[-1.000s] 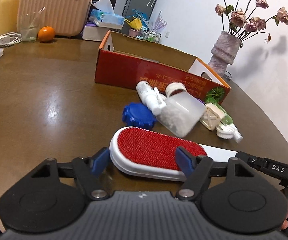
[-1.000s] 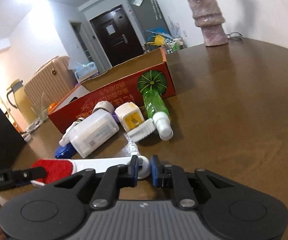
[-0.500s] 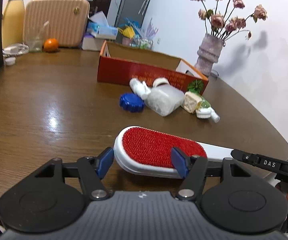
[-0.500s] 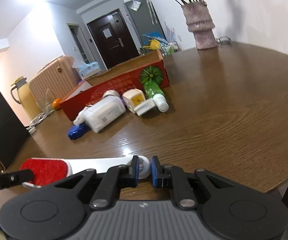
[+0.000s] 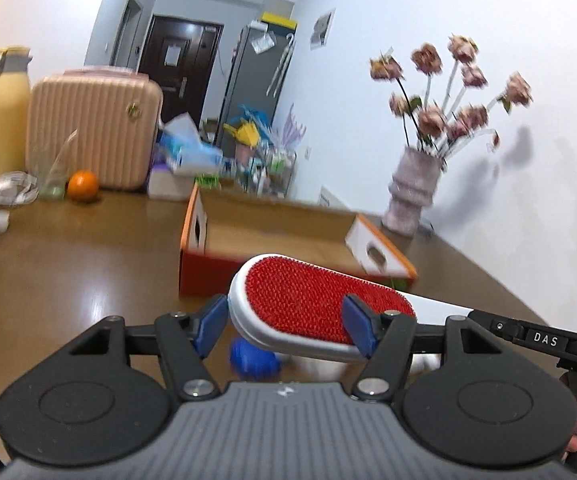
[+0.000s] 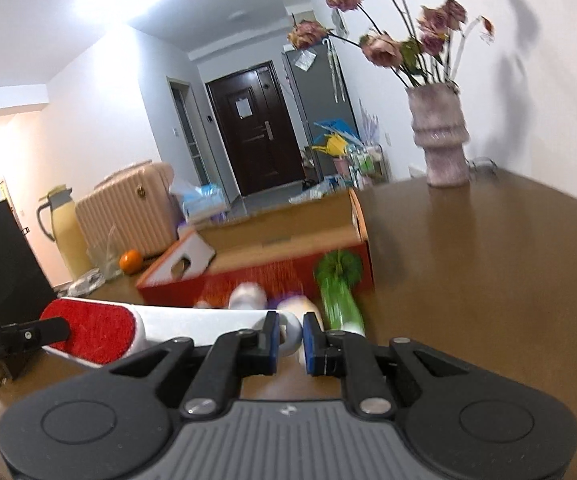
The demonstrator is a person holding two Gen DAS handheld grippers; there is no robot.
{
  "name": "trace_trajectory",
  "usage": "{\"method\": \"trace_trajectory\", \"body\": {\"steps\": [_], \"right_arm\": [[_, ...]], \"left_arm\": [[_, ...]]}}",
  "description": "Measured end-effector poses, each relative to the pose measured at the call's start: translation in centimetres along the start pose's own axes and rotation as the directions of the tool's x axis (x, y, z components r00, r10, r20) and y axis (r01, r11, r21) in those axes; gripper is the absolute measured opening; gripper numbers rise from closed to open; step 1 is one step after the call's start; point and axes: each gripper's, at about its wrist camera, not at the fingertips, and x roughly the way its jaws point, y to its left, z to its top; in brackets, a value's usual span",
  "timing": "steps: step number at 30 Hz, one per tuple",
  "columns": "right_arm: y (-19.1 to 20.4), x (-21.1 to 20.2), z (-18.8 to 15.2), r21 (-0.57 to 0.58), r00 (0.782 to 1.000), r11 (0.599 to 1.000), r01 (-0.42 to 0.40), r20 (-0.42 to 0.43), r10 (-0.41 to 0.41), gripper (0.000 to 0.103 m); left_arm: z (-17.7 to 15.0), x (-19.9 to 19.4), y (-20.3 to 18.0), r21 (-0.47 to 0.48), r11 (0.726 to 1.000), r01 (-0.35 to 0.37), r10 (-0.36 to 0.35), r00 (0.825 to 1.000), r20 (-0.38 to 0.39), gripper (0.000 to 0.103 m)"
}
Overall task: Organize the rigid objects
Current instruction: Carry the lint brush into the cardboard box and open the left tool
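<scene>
Both tools match: the left gripper (image 5: 286, 322) has a ribbed grey housing, two round black discs at four and eight o'clock, silver screws on black linkage arms, blue pads (image 5: 358, 328). Same on the right gripper (image 6: 289, 338), a small white logo at centre. Its neighbour's black arm reads "DAS" in white.

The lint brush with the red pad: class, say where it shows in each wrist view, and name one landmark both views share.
Left wrist: lint brush at centre, above the table.
Right wrist: lower left, handle running right.
Shared landmark: orange cardboard box.
</scene>
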Motion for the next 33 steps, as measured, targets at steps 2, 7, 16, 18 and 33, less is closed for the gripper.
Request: {"method": "trace_trajectory", "body": {"steps": [2,7,16,18,33], "right_arm": [[0.0,2.6,2.6,-0.019,1.0,1.0,-0.006,0.012,0.006,0.013],[-1.2,11.4,9.4,-0.019,1.0,1.0,-0.024,-0.005,0.024,0.013],[-4.4,30.8,15.4,0.014,0.967,1.0,0.018,-0.254,-0.014,0.013],[-4.7,33.2,15.4,0.003,0.957,0.999,0.036,-0.288,-0.034,0.013],[-1.3,32.8,16.1,-0.224,0.952,0.972,0.074,-0.273,-0.135,0.035]], "left_arm": [[2.4,2.7,0.4,0.005,1.0,0.0,0.0,1.0,0.018,0.064],[8.1,11.8,2.2,0.008,1.0,-0.007,0.007,1.0,0.006,0.064],[10.8,28.0,6.1,0.002,0.997,-0.076,0.075,0.983,-0.17,0.063],[10.4,29.7,6.5,0.024,0.995,-0.101,0.104,0.966,-0.235,0.066],[11.0,27.1,5.0,0.169,0.972,-0.165,0.2,0.955,-0.217,0.083]]}}
